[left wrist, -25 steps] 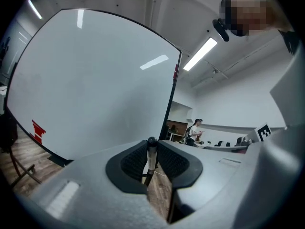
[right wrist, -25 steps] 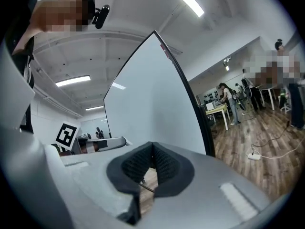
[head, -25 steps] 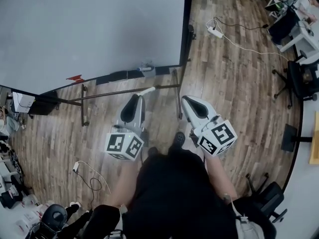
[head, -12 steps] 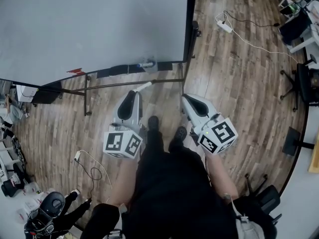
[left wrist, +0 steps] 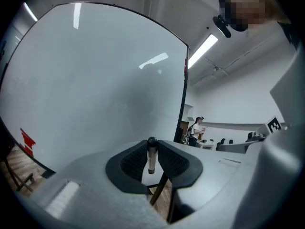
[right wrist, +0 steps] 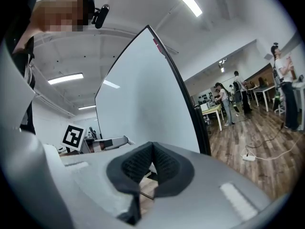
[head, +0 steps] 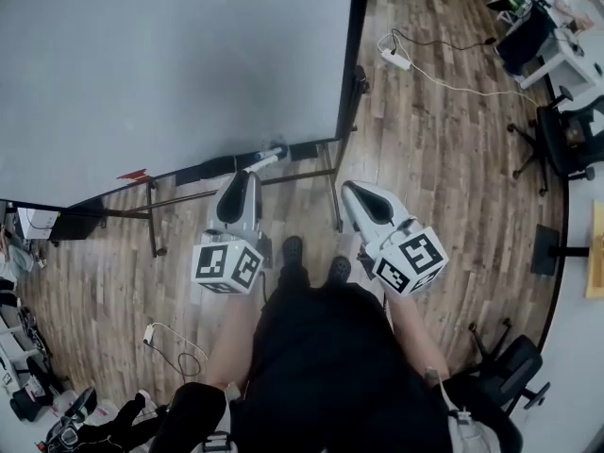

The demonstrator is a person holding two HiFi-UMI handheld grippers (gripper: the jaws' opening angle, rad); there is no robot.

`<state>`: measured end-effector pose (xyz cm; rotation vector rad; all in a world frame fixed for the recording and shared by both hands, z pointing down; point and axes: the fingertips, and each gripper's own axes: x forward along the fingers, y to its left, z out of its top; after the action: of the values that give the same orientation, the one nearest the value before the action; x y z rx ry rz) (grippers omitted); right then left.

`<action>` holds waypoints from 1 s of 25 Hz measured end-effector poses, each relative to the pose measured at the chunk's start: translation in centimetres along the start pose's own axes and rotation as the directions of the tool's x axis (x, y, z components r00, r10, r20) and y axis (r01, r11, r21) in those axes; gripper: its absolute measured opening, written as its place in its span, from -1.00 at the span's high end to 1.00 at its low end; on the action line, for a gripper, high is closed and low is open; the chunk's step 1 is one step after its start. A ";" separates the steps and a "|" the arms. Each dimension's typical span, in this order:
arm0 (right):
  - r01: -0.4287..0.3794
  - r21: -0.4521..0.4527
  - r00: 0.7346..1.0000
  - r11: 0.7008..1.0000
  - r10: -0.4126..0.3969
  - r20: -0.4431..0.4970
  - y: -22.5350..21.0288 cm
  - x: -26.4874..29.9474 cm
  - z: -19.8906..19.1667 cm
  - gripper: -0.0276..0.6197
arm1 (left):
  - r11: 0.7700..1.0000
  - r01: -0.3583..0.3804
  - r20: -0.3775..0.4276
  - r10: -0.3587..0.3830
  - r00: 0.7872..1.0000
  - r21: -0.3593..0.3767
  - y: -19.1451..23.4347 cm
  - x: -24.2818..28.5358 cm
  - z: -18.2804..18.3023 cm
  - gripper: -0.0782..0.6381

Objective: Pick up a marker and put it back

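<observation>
A white marker with a black cap point(left wrist: 151, 157) stands upright between the pads of my left gripper point(left wrist: 151, 163), which is shut on it. In the head view the marker point(head: 265, 159) sticks out of the left gripper point(head: 245, 177), and its far end reaches the ledge point(head: 203, 170) under the big whiteboard point(head: 170, 64). My right gripper point(head: 351, 192) hangs to the right of the board's stand, away from the ledge. Its pads meet with nothing between them point(right wrist: 152, 152).
On the ledge lie a red piece point(head: 140, 174) and dark items. The board's metal stand legs point(head: 332, 189) run between the grippers. A power strip point(head: 396, 59) with cables, office chairs point(head: 566, 140) and desks lie to the right. Several people stand far off point(right wrist: 228, 99).
The left gripper has moved forward toward the whiteboard with the marker; the marker's end, earlier short of the ledge, now reaches it. The right gripper has hardly moved.
</observation>
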<state>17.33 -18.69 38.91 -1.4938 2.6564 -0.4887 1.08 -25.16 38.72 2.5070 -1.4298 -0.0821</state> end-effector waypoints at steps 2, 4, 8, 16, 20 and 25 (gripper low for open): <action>0.021 -0.009 1.000 1.000 -0.021 0.004 0.2 1.0 0.4 0.91 | 1.000 0.012 -0.013 -0.012 1.000 0.002 1.4 0.8 0.0 0.58; 0.034 -0.017 0.999 0.999 -0.034 0.004 0.7 2.2 0.5 0.91 | 1.000 0.017 -0.030 -0.017 0.999 -0.001 3.1 1.6 -0.2 0.58; 0.063 -0.024 0.998 0.998 -0.063 -0.004 1.7 4.2 0.1 0.91 | 0.999 0.034 -0.067 -0.034 0.997 0.001 5.8 3.0 -1.0 0.58; 0.159 -0.026 0.987 0.987 -0.159 0.011 2.3 6.4 -0.9 0.91 | 0.994 0.107 -0.162 -0.101 0.982 0.028 8.5 6.0 -4.0 0.58; 0.212 -0.012 0.977 0.977 -0.212 0.011 2.5 6.8 -1.9 0.91 | 0.990 0.139 -0.211 -0.129 0.969 0.029 9.6 7.1 -6.1 0.58; 0.259 -0.004 0.966 0.966 -0.259 0.005 2.5 6.5 -2.3 0.91 | 0.986 0.163 -0.237 -0.153 0.959 0.023 9.7 8.0 -7.4 0.58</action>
<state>11.34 -22.41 41.08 -1.8519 2.4701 -0.4925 -1.65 -35.30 48.90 2.5600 -1.1490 0.2112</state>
